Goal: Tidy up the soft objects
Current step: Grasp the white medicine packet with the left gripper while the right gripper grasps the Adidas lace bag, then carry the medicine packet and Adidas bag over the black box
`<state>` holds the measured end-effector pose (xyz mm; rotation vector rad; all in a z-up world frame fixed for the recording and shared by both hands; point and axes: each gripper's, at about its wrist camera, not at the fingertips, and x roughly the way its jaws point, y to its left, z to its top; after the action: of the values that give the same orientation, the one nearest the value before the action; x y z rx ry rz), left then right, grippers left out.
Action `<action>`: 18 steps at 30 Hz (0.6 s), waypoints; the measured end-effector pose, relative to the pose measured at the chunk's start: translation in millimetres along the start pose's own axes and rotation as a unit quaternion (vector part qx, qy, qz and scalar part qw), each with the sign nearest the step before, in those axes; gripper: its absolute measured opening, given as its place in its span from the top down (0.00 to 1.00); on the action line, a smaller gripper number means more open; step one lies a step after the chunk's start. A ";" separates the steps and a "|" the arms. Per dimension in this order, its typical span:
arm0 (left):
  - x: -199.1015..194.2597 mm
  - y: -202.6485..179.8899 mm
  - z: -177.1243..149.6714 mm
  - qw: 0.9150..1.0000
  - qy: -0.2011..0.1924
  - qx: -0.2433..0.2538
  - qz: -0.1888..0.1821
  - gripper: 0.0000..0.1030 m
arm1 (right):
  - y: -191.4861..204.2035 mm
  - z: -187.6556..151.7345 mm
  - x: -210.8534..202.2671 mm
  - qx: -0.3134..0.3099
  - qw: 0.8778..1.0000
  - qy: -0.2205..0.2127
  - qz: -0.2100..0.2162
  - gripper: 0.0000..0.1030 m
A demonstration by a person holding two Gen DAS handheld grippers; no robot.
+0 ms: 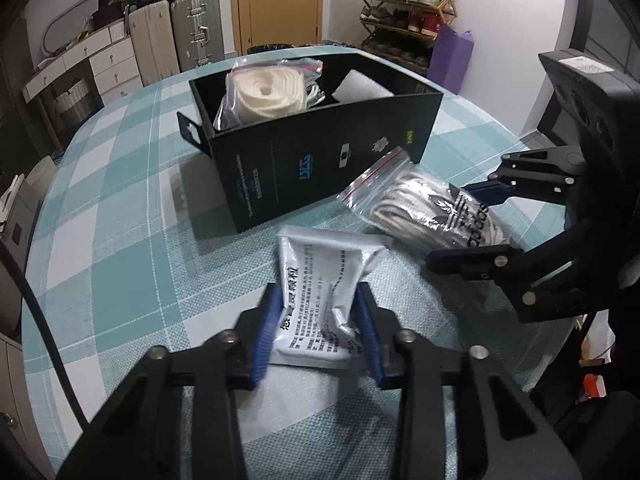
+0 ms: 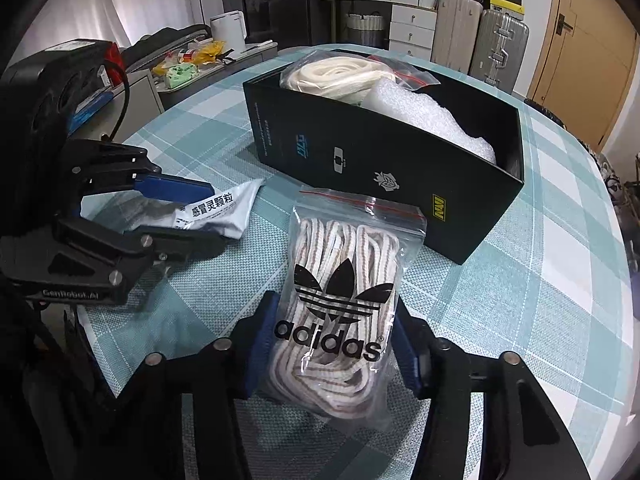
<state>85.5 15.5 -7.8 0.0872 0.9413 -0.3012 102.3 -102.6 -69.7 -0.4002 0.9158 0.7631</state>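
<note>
The left claw (image 1: 316, 320) is closed on a silver-white sachet (image 1: 320, 280), its blue pads pressing both long edges so the foil buckles between them. The sachet lies flat on the counter (image 1: 120, 240), which wears a teal-and-white checked cloth. From the right wrist view its black print reads "感冒灵颗粒"; the finer lines below are too small to make out.

The right claw (image 2: 336, 336) has its blue pads against the sides of a clear zip bag of laces (image 2: 344, 300), near end squeezed, red seal strip at the far end. The bag carries a black trefoil and the word "adidas", and holds coiled white laces with a brownish stripe. It also rests on the cloth, just to the right of the sachet and close to the near wall of the box.

The black box (image 1: 320, 148) stands open-topped beyond both items. Its near wall shows small logos — a blue one, a white emblem, a crest and a yellow mark that seems to read "NAVI". Inside, at the left, sits another clear bag with a cream fabric roll (image 1: 264, 92); at the right, white bubble wrap (image 2: 420, 116).

The left claw's body bears "GenRobot.AI" in the right wrist view.
</note>
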 end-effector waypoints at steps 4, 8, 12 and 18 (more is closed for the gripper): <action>-5.4 1.0 2.5 1.000 -0.010 -0.003 0.001 0.68 | -0.7 -2.4 -5.2 -0.010 1.000 -0.010 -0.002 0.55; -11.2 5.0 5.8 1.000 -0.024 -0.011 -0.001 0.68 | -0.7 -2.3 -10.3 -0.015 1.000 -0.019 -0.003 0.57; -19.6 8.3 9.1 0.999 -0.040 -0.019 -0.002 0.69 | -2.3 -2.5 -19.6 -0.015 0.999 -0.032 0.002 0.58; -30.6 8.7 12.0 0.998 -0.057 -0.020 -0.003 0.69 | -0.9 -0.2 -34.1 -0.016 0.999 -0.050 0.014 0.58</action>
<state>80.6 28.0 23.5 0.0299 0.8336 -0.2899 90.0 -117.5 -41.6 -0.3747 0.8186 0.8164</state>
